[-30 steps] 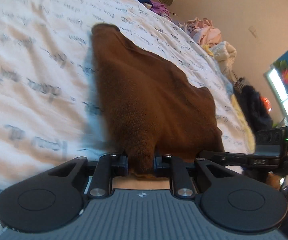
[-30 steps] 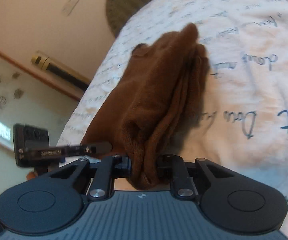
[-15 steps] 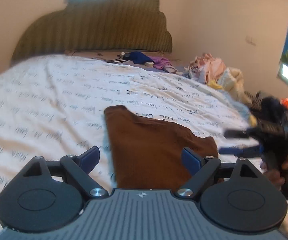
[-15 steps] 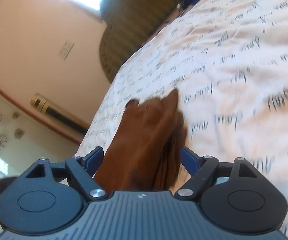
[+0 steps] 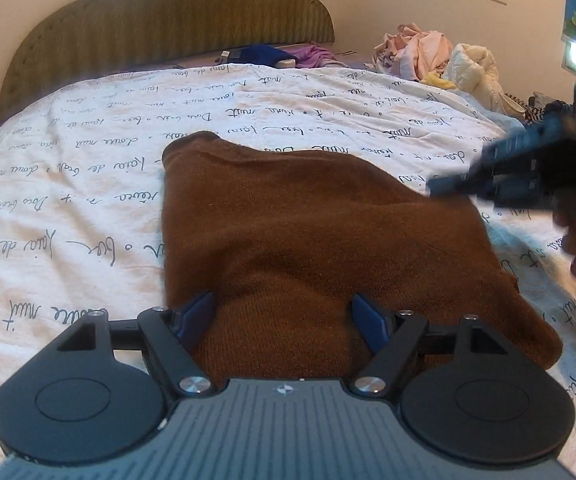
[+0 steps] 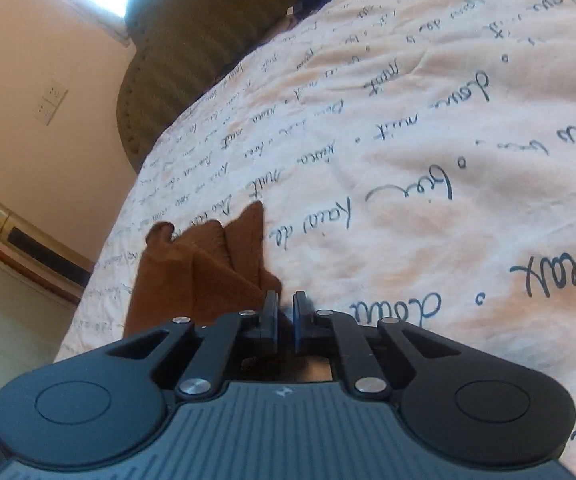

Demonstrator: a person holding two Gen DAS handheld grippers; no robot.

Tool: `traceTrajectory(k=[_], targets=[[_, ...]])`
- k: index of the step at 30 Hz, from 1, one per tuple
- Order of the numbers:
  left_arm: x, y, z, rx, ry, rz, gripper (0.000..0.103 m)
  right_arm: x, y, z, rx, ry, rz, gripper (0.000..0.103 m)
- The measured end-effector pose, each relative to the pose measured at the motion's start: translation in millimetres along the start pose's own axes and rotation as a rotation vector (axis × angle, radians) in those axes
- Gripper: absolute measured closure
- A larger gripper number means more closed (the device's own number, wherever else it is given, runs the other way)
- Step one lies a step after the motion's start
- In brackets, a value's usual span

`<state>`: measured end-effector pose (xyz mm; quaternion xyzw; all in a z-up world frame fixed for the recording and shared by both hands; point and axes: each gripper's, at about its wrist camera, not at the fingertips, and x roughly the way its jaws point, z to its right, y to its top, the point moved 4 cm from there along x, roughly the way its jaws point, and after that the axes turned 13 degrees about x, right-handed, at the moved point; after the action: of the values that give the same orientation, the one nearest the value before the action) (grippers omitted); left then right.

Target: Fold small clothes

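Observation:
A folded brown knit garment (image 5: 320, 232) lies flat on the white bedsheet with blue script (image 5: 67, 200). My left gripper (image 5: 285, 316) is open and empty, its blue-padded fingers spread just above the garment's near edge. My right gripper (image 6: 285, 314) has its jaws nearly together with nothing between them, over the sheet just right of the garment (image 6: 191, 276). The right gripper also shows blurred in the left wrist view (image 5: 528, 168), at the garment's right side.
An olive padded headboard (image 5: 167, 20) stands at the far end. Blue and purple clothes (image 5: 279, 56) lie by it. A heap of pink and cream clothes (image 5: 440, 56) sits at the far right. A wall with sockets (image 6: 49, 102) is at the left.
Both grippers let go of the brown garment, which now lies flat. The left stays open above it; the right has drawn back to the garment's side and closed empty.

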<state>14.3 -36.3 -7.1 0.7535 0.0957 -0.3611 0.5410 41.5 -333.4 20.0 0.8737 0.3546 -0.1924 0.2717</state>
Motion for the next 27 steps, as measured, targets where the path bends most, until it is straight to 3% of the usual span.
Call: traceTrajectory(k=[2, 4, 7, 9, 11, 12, 13, 14, 15, 17, 18, 20, 22, 24, 27], targets=[[0.8, 1.5, 2.4, 0.007, 0.004, 0.002, 0.027, -13.9, 9.0, -30.2, -0.043, 0.078, 0.068, 0.093], [1.6, 2.2, 2.8, 0.007, 0.005, 0.002, 0.026, -7.4, 10.7, -69.9, -0.107, 0.15, 0.03, 0.088], [1.7, 3.3, 2.9, 0.004, 0.003, -0.001, 0.026, 30.2, -3.7, -121.2, -0.256, 0.14, -0.073, 0.066], [1.0, 2.6, 3.0, 0.004, 0.003, 0.001, 0.026, 65.2, -18.0, -135.1, -0.341, 0.087, -0.145, 0.058], [0.6, 1.8, 2.8, 0.005, 0.003, 0.006, 0.026, 102.5, -30.7, -127.7, -0.38, -0.009, -0.214, 0.057], [0.5, 1.2, 2.4, 0.006, 0.002, 0.009, 0.026, 116.6, -38.8, -114.0, -0.41, -0.099, -0.229, 0.058], [0.6, 0.9, 1.8, 0.007, 0.001, 0.011, 0.026, 124.1, -43.4, -100.5, -0.442, -0.106, -0.209, 0.064], [0.9, 0.4, 1.0, 0.008, 0.0, 0.015, 0.026, 118.8, -42.5, -88.5, -0.436, -0.032, -0.154, 0.069], [0.9, 0.1, 0.7, 0.01, 0.0, 0.017, 0.025, 115.6, -34.1, -76.2, -0.338, 0.005, -0.151, 0.074], [-1.0, -0.1, 1.3, 0.012, 0.0, 0.02, 0.025, 113.6, -19.8, -61.2, -0.212, 0.016, -0.167, 0.099], [-3.7, 0.3, 1.3, 0.013, 0.004, 0.021, 0.025, 109.8, -15.6, -57.5, -0.198, 0.017, -0.173, 0.101], [-17.0, -0.3, 1.1, 0.013, 0.027, 0.028, 0.026, 95.8, -10.9, -60.4, -0.176, -0.007, -0.15, 0.099], [-35.0, -6.7, 2.0, 0.025, 0.043, 0.053, 0.026, 81.3, -12.2, -82.3, -0.258, -0.047, -0.091, 0.093], [-48.1, -14.8, 3.3, 0.044, 0.077, 0.061, 0.026, 81.4, -18.3, -112.3, -0.369, -0.026, -0.089, 0.091], [-65.2, -30.4, 5.5, 0.079, 0.149, 0.061, 0.025, 105.7, -24.6, -141.9, -0.513, -0.075, -0.122, 0.068]])
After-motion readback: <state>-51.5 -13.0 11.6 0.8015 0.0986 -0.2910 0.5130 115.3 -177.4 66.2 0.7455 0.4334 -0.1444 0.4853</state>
